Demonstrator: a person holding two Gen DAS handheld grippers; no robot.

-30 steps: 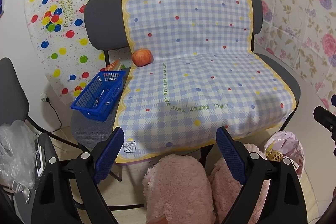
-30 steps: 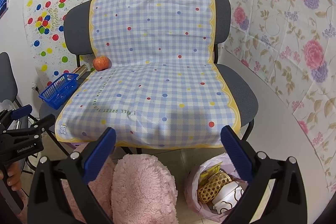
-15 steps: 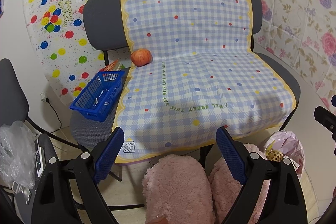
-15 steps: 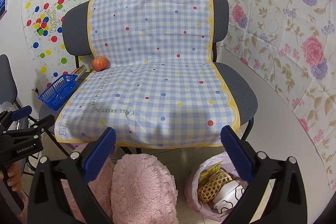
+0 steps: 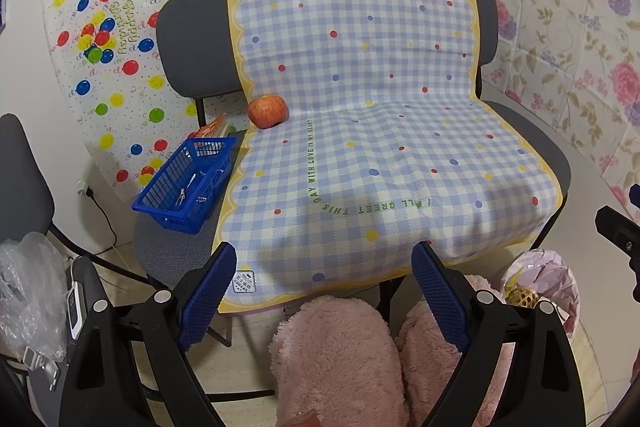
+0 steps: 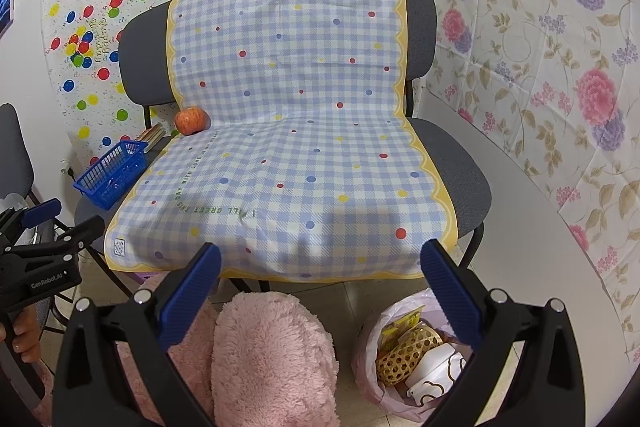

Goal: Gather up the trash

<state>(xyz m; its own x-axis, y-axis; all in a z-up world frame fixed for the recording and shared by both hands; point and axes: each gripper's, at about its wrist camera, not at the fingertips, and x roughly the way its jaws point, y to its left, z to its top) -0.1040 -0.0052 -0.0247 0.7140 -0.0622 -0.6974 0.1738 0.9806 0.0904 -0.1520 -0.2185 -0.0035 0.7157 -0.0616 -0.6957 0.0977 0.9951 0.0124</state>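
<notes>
A pink trash bag (image 6: 404,359) stands on the floor below the seat's right front corner, holding a woven bamboo ball, yellow wrappers and a white packet. The bag (image 5: 548,279) also shows at the right edge of the left wrist view. A red apple (image 5: 267,111) (image 6: 192,120) lies at the back left of the checked cloth (image 5: 372,147) (image 6: 296,155) that covers the grey seat. My left gripper (image 5: 324,287) is open and holds nothing, in front of the seat's edge. My right gripper (image 6: 320,283) is open too, above the floor beside the bag.
A blue plastic basket (image 5: 188,183) (image 6: 110,173) sits on the seat's left part, with a book behind it. Pink fluffy slippers (image 5: 340,359) (image 6: 272,359) are below both grippers. A clear plastic bag (image 5: 28,291) lies on another chair at the left. Patterned sheets cover the walls.
Both views have shifted only slightly; the chair sits a little lower in the frames. Both grippers stay open and nothing was picked up.
</notes>
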